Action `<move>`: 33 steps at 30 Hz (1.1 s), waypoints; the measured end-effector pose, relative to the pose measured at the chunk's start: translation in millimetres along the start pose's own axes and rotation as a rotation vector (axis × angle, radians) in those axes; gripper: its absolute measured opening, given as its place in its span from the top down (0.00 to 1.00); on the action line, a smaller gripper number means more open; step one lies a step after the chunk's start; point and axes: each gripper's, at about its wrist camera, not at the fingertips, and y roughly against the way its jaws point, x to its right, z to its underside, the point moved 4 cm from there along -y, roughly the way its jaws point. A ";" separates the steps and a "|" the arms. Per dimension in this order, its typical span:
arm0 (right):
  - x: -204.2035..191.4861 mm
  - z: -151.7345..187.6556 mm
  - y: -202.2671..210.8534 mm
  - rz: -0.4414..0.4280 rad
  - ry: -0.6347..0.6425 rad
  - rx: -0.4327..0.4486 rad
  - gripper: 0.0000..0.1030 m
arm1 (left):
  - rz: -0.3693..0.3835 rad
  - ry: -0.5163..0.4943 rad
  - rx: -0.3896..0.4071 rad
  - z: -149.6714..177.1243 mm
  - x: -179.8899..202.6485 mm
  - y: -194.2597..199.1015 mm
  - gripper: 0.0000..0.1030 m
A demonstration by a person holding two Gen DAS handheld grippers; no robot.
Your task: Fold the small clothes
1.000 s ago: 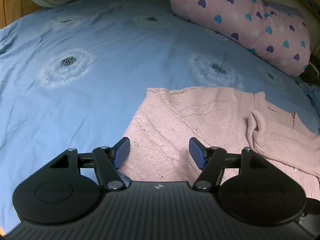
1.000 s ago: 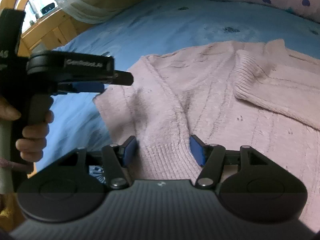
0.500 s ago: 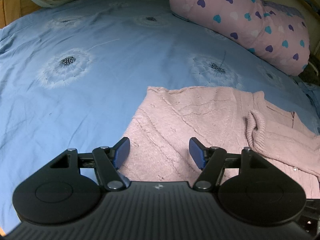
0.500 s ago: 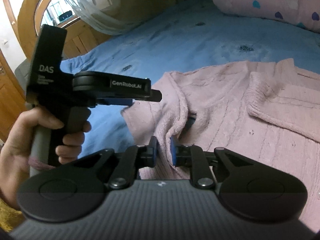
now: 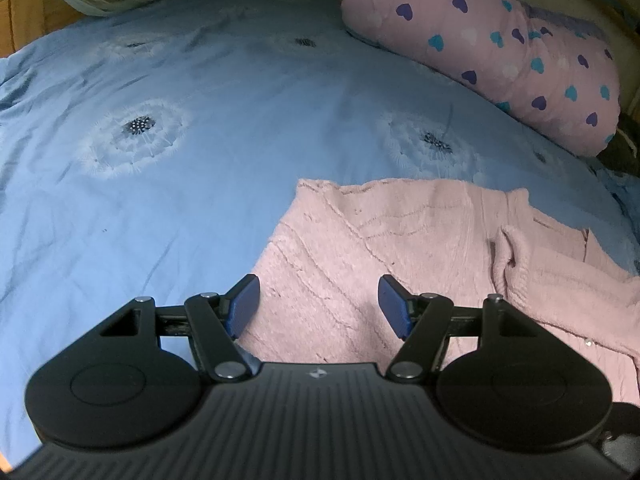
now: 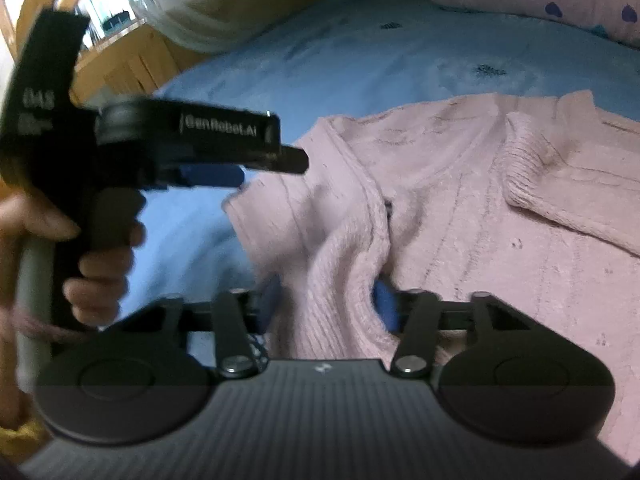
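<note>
Item: pink cable-knit sweater (image 6: 460, 216), lying on a blue dandelion-print bed sheet (image 5: 200, 184), hem being gathered for folding.

The ribbed hem is being clamped in the right claw (image 6: 326, 306); the left claw (image 5: 316, 304) is being held apart above the sweater's near edge, gripping nothing. The fold is best made by lifting both corners evenly. A folded-in ribbed sleeve cuff (image 5: 516, 264) is lying across the body; a pink heart-print pillow (image 5: 500, 48) is bordering the far side.

Bare blue sheet (image 5: 180, 208) lies open leftward — heart-print pillow (image 5: 500, 52) bounds the far right
</note>
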 end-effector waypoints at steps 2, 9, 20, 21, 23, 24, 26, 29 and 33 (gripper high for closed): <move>-1.4 -3.4 5.4 -0.006 -0.008 0.004 0.82 | -0.002 0.004 0.004 -1.3 -0.4 0.7 0.31; -1.0 -33.0 40.9 -0.007 0.000 0.122 0.83 | -0.009 0.023 0.037 -5.5 -2.3 6.3 0.31; 17.0 -90.0 90.5 0.078 0.028 0.258 0.84 | -0.022 0.003 0.061 -7.1 2.6 8.7 0.31; 19.2 -96.4 95.8 0.091 0.029 0.270 0.84 | -0.021 0.000 0.060 -6.7 3.7 8.4 0.31; 25.5 -104.6 101.3 0.112 0.032 0.287 0.84 | -0.016 -0.003 0.056 -6.3 5.1 7.6 0.31; 27.6 -109.2 105.6 0.125 0.034 0.296 0.84 | -0.014 -0.004 0.054 -6.1 6.0 7.2 0.31; 30.9 -115.5 114.2 0.147 0.038 0.312 0.84 | -0.014 -0.008 0.053 -5.9 7.1 6.3 0.31; 35.7 -124.3 129.8 0.168 0.045 0.345 0.84 | -0.013 -0.015 0.051 -5.4 10.7 5.8 0.31; 44.2 -135.9 144.2 0.193 0.051 0.366 0.84 | -0.010 -0.033 0.046 -3.2 17.0 3.4 0.31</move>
